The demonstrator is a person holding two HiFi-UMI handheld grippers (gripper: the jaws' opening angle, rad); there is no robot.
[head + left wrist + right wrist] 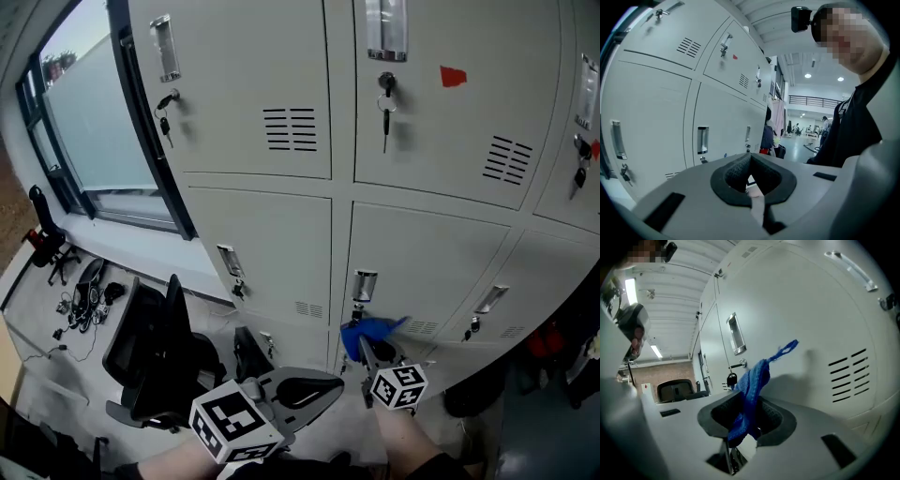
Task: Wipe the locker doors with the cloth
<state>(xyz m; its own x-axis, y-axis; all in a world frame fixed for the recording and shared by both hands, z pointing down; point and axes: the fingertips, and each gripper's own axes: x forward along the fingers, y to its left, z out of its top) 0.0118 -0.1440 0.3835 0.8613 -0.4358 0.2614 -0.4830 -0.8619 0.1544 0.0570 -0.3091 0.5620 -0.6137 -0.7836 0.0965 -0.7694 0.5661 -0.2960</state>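
Bright, even light comes from the window [94,141] far left of the left gripper [330,384] and ceiling lamps [807,75] ahead of it, the cloth [752,380] in the right gripper [743,427] throws a soft shadow on the locker door [801,324], and all views bend strongly toward dark edges.

cloth [751,380] end: hidden inside right tongs [743,437] | far-right locker door [583,112]: cropped

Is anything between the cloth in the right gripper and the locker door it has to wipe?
Nothing visible. The right gripper holds the cloth close to the door, beside its handle and key; bare panel lies ahead. Whether it touches cannot be told.
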